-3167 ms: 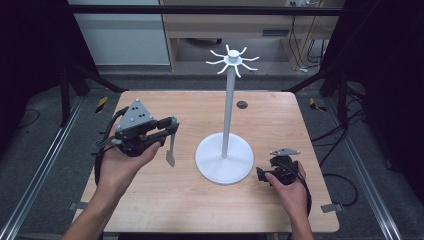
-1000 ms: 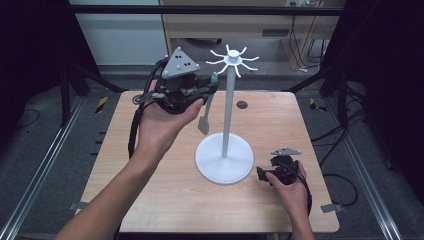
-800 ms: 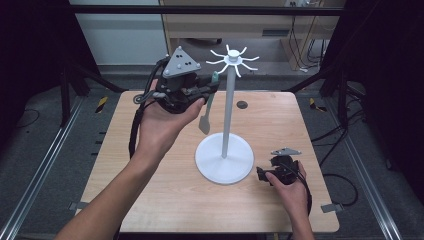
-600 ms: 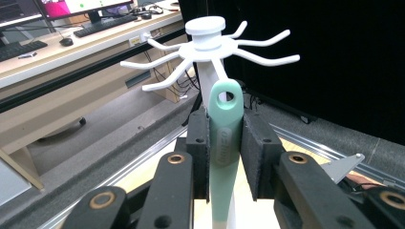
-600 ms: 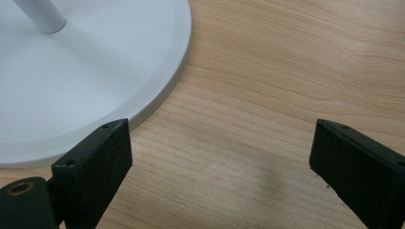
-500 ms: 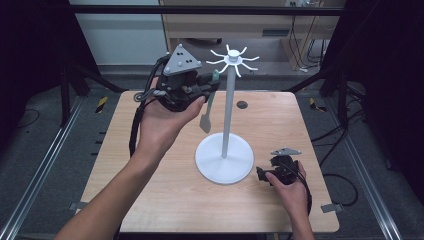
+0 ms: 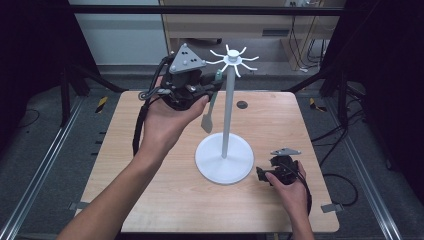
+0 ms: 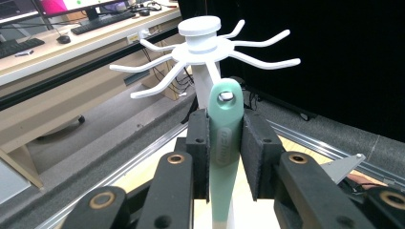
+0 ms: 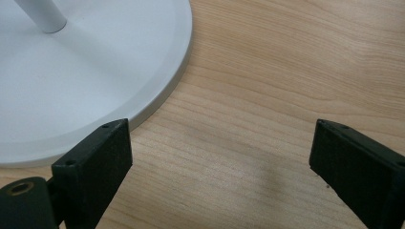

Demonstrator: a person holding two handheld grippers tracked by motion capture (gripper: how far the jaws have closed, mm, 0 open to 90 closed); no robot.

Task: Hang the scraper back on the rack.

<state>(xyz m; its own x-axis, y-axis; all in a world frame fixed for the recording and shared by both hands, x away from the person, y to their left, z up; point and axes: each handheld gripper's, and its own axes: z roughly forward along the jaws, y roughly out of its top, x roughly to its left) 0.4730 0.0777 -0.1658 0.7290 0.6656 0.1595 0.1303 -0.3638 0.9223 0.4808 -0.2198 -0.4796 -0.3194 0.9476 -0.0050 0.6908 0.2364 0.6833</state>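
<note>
Spatula (image 8: 223,143), mint-green in the handle, is clamped upright between the jaws of the left gripper (image 8: 224,143), its hole end just below the white hooks of the stand (image 8: 205,45). In the high view the left gripper (image 7: 192,87) is raised above the bench (image 7: 125,145), close beside the stand's pole (image 7: 227,115), and the spatula (image 7: 210,107) hangs down from it, its grey blade clear of the wood.

The right gripper (image 7: 277,170) rests low on the bench just beside the stand's round base (image 7: 223,162). The right gripper view shows its jaws spread wide with nothing between them, bare wood grain under them and the rim of the base (image 9: 143,109) touching or just behind the near jaw.

The bench is light wood with a dark round hole (image 7: 242,104) near its far edge. Around it is grey floor, metal rails (image 7: 45,165) and black drapes. The left gripper view adds a long desk (image 8: 71,43) with keyboards beyond the stand, which the high view leaves dark.
</note>
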